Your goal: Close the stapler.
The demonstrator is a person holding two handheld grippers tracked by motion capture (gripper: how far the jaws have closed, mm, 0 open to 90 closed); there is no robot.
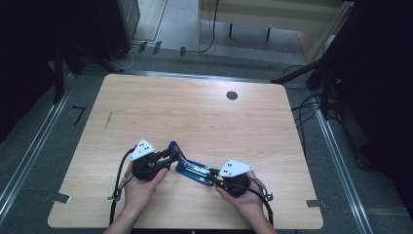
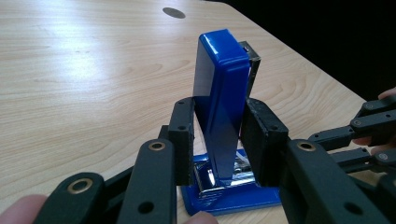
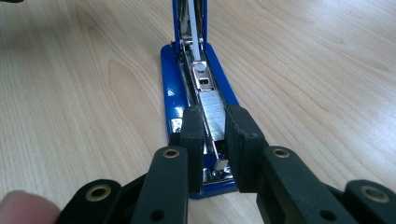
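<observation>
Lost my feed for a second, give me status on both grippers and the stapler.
Left gripper shut on raised blue stapler lid. Right gripper shut on staple channel, base flat on table. Staples loaded. Nothing in the way.

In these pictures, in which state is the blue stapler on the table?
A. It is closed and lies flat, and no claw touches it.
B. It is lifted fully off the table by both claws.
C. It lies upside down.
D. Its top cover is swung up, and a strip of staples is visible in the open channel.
D: the left claw holds the stapler cover raised, and the strip of staples lies exposed in the channel by the right claw.
</observation>
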